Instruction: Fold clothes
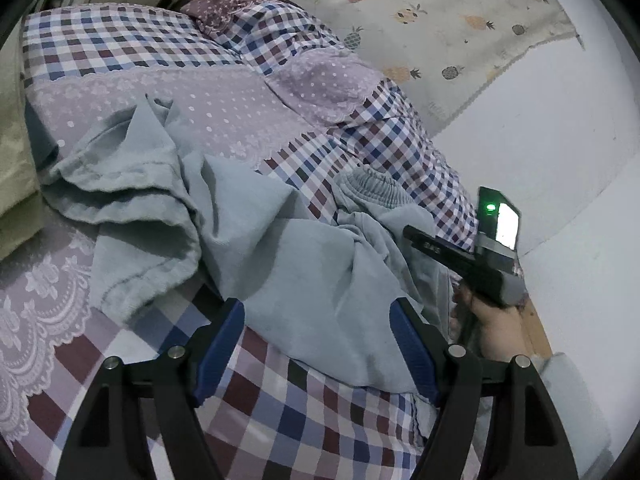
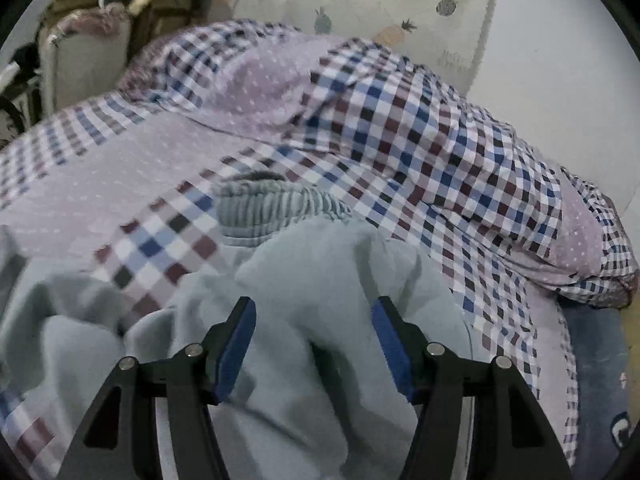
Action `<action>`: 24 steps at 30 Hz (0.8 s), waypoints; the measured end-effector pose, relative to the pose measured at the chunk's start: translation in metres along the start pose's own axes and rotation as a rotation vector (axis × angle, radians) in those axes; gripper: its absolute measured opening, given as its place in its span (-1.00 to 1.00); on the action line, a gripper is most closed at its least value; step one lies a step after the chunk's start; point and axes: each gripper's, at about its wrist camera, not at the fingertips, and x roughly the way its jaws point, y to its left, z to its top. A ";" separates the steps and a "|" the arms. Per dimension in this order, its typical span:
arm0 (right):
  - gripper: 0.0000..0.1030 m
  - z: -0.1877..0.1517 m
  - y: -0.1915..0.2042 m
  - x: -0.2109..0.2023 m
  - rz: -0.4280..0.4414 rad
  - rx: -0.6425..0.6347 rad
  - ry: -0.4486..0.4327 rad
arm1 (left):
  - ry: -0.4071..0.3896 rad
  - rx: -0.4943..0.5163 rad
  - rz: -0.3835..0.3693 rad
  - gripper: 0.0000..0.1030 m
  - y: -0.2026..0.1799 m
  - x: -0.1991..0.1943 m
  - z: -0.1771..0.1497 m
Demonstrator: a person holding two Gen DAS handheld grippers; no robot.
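A crumpled pale blue garment [image 1: 280, 264] lies on the checked bedspread [image 1: 132, 36]. Both grippers — left gripper [image 1: 318, 344], right gripper [image 2: 314, 344] — hover over it, fingers spread wide, gripping nothing.

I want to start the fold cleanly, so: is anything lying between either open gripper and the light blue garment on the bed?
Nothing visible does. The light blue garment lies crumpled on the checked bedcover, uncovered. The left gripper and the right gripper both stand open directly over its fabric, the ribbed waistband just ahead of the right one.
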 end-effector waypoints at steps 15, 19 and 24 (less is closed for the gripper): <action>-1.00 -0.026 -0.138 -0.096 0.066 0.351 -0.151 | -0.025 -0.003 -0.047 0.52 -0.005 -0.010 0.002; -1.00 -0.120 -0.172 -0.123 0.061 0.487 -0.094 | -0.023 0.023 -0.052 0.52 -0.017 -0.006 -0.004; -1.00 -0.238 -0.214 -0.157 0.055 0.656 -0.022 | -0.008 0.065 -0.054 0.52 -0.035 0.005 -0.015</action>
